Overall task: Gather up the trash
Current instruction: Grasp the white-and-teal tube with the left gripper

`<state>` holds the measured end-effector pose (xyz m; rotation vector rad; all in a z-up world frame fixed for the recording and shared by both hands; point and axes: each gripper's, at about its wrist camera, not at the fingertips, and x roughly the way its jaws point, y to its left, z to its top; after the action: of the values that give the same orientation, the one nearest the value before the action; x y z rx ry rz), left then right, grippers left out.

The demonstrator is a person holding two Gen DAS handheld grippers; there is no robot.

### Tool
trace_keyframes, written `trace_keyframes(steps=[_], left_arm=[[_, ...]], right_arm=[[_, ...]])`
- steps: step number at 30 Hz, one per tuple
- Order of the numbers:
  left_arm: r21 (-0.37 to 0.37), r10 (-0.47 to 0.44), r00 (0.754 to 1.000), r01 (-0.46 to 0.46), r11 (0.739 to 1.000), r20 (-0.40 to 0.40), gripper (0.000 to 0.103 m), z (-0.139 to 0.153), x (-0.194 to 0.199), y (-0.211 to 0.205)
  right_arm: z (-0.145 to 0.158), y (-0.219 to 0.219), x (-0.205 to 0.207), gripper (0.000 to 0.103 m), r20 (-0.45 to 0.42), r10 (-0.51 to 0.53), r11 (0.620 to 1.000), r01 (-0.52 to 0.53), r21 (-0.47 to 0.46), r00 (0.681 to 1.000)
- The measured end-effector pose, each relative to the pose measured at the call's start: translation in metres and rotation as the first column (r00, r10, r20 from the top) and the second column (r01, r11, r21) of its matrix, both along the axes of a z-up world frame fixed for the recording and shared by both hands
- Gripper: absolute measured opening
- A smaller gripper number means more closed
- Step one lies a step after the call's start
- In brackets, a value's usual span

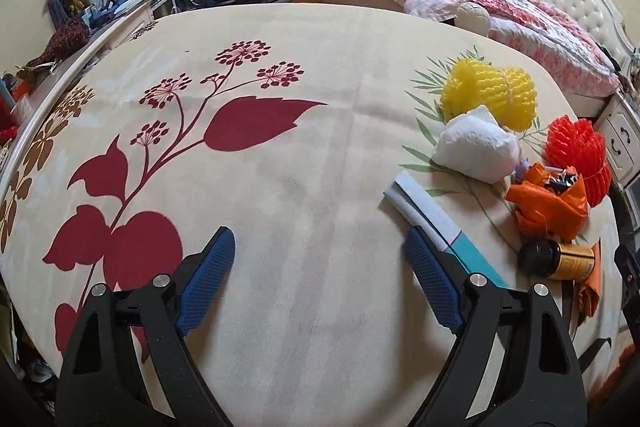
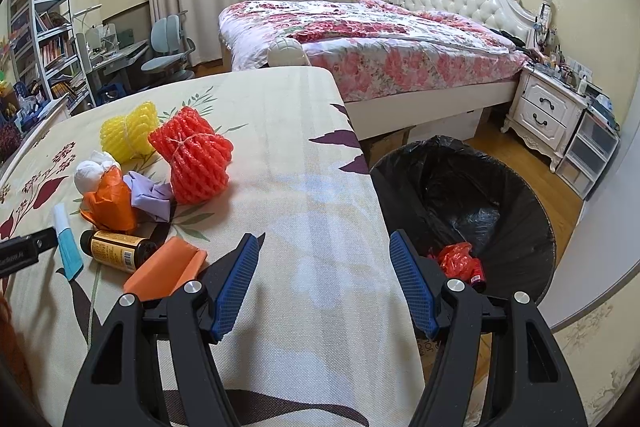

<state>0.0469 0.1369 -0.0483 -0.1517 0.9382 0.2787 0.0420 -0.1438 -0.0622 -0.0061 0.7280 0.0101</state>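
The left gripper (image 1: 320, 247) hangs over a cream tablecloth (image 1: 304, 155) with big red leaves, and its blue fingers (image 1: 212, 279) are spread wide with nothing between them. A white and teal tube (image 1: 436, 223) lies just beside the right-hand finger. Past it sit a white wad (image 1: 476, 151), a yellow foam net (image 1: 492, 91), a red foam net (image 1: 580, 159), a crumpled orange bag (image 1: 548, 207) and a dark bottle (image 1: 556, 259) on its side.

Each hand-held gripper (image 1: 320, 271) (image 2: 324, 281) has black plastic arms. Blue textured pads (image 1: 208, 279) line the fingers. Silver screws (image 1: 161, 281) mark the pivots.
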Motion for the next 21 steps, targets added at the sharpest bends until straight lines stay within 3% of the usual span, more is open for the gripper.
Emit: trace_keyframes(steps=[4, 10, 17, 21], left_arm=[[-0.007, -0.002, 1.000, 0.002, 1.000, -0.001, 0.085, 0.001, 0.011, -0.002], [-0.040, 0.018, 0.999, -0.016, 0.999, 0.026, 0.084, 0.011, -0.002, -0.003], [-0.060, -0.054, 0.998, 0.054, 0.997, 0.011, 0.079, 0.006, 0.004, -0.030], [-0.029, -0.074, 0.997, 0.074, 0.997, 0.008, 0.076, 0.003, 0.006, -0.037]], right_arm=[[-0.001, 0.001, 0.000, 0.066, 0.000, 0.001, 1.000, -0.001, 0.000, 1.000], [-0.002, 0.001, 0.001, 0.066, -0.002, 0.003, 1.000, -0.003, 0.001, 1.000], [-0.005, 0.002, 0.001, 0.066, -0.002, 0.002, 1.000, -0.002, 0.012, 1.000], [-0.005, 0.001, 0.000, 0.066, 0.000, 0.005, 1.000, -0.005, 0.005, 1.000]])
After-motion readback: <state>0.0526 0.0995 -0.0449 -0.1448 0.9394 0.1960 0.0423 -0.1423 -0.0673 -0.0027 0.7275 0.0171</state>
